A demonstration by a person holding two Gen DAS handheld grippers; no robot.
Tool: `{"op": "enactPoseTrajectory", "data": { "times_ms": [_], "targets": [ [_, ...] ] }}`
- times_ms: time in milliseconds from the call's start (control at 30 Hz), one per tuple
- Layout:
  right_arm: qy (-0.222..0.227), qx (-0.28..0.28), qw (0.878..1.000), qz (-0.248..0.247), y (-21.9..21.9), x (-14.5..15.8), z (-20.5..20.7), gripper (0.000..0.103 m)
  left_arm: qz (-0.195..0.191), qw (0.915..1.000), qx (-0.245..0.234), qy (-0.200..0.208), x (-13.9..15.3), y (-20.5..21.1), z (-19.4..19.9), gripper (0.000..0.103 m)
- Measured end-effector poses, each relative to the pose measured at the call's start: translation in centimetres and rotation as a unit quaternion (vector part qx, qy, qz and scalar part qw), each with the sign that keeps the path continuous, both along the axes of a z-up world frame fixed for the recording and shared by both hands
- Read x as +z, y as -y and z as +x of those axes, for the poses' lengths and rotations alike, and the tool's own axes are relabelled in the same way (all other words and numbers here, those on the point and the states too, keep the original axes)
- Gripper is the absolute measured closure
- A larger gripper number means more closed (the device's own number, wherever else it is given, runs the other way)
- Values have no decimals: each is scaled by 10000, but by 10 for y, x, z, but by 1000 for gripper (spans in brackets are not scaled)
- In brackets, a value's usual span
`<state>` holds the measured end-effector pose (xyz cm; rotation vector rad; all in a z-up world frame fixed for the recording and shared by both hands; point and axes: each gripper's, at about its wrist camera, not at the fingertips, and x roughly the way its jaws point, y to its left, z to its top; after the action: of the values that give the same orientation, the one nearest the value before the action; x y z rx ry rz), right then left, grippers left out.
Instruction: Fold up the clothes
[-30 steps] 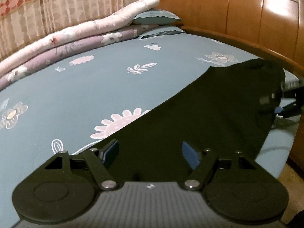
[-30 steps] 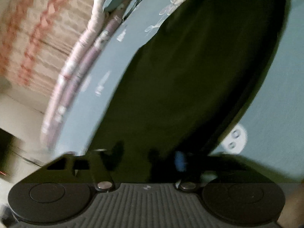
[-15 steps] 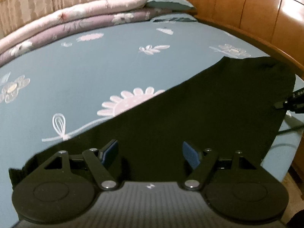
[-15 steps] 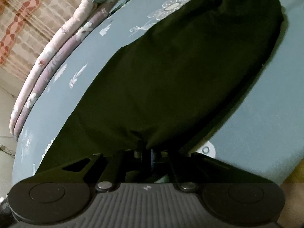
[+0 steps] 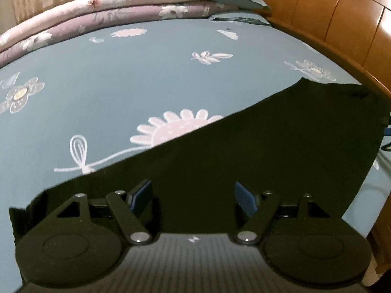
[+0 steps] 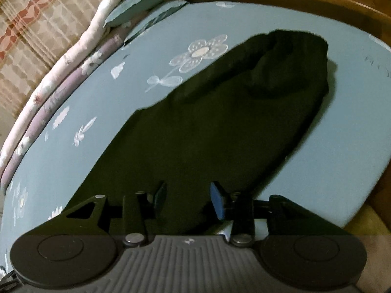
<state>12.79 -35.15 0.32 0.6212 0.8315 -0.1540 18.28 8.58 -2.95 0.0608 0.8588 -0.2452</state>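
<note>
Presently, black garment (image 6: 220, 131) lies spread flat along bed (image 5: 122, 85) edge nearest the wooden headboard (image 5: 342, 19). Left claw (image 5: 193, 195) and right claw (image 6: 188, 195) both gaping, gripping nothing, poised at opposite ends. Possibly already halved; dark cloth hides creases.

The garment (image 5: 268, 151) is plain black. The sheet (image 5: 122, 78) is blue-grey with white and pale pink flowers. The quilts (image 5: 110, 7) are pink and purple, both floral. The headboard (image 5: 342, 19) is orange-brown wood. The curtain (image 6: 36, 12) is beige with red bands.
</note>
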Motion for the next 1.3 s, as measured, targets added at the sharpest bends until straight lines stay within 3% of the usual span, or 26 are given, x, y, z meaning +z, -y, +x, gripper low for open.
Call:
{"op": "enactPoseTrajectory", "data": {
  "times_ms": [167,267,600,867,1033,1067,1100,1133,1300],
  "targets": [
    [158,-705,9960,531,50,-19,-8,57,87,9999,54,-37,9,13,6,27],
    [168,-1104,9912,715,84,-37,-13,72,139,9998,87,-59,14,21,10,27],
    [278,-1641,9787,1203,136,-75,-6,71,334,9993,-187,5,35,69,25,27],
    [512,-1811,9779,909,155,-59,-10,70,419,9980,-476,5,39,104,39,27],
    [536,-1619,9812,909,166,-60,-2,71,417,9972,-622,-13,39,122,43,27],
    [521,-1591,9819,882,167,-61,0,75,427,9970,-639,-12,39,125,44,27],
    [513,-1559,9828,851,167,-61,1,88,433,9969,-651,-13,40,128,44,27],
    [524,-1523,9837,798,166,-60,2,94,437,9969,-659,-19,40,130,44,27],
    [614,-1270,9892,391,172,-41,8,100,476,9966,-662,-69,39,138,45,27]
  ]
}}
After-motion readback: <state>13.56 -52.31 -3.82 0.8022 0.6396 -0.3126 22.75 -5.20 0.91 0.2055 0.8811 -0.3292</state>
